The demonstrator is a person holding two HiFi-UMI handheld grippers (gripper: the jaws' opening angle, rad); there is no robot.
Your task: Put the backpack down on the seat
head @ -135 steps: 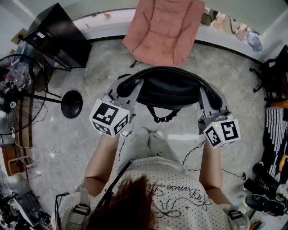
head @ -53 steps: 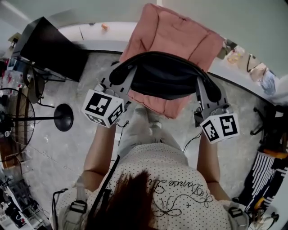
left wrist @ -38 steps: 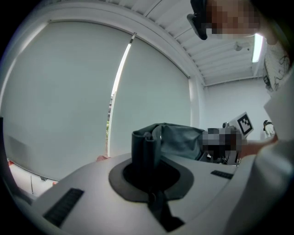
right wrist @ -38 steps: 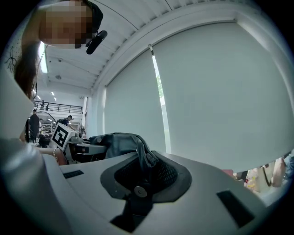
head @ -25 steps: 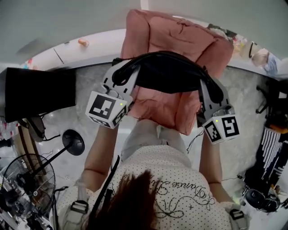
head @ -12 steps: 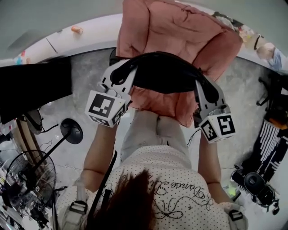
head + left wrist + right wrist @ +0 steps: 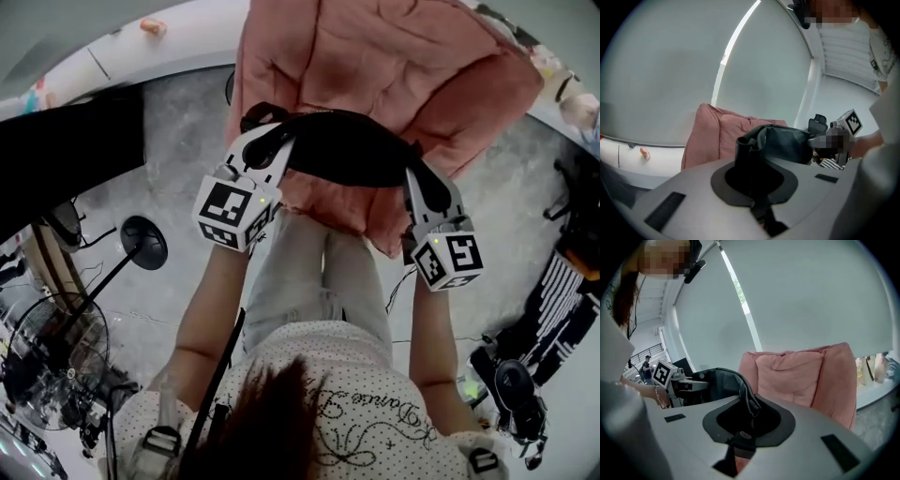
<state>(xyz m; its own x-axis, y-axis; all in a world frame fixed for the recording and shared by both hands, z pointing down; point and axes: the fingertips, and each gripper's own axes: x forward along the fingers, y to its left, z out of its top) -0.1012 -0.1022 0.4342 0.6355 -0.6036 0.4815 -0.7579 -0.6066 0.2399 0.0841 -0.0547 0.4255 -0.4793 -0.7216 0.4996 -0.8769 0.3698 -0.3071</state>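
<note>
Here the backpack (image 7: pixel 352 155) sits pinched in left gripper (image 7: pixel 265 141) and right gripper (image 7: pixel 419 178) jaws

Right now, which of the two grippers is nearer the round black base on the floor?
The left gripper: the round black base lies just beside it, while the right gripper holds the backpack at its other end, farther away.

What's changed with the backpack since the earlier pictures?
The backpack, carried between the left gripper and the right gripper, went from above the floor to over the pink chair and sank toward its seat. Both grippers stay shut on it; nothing was let go.
</note>
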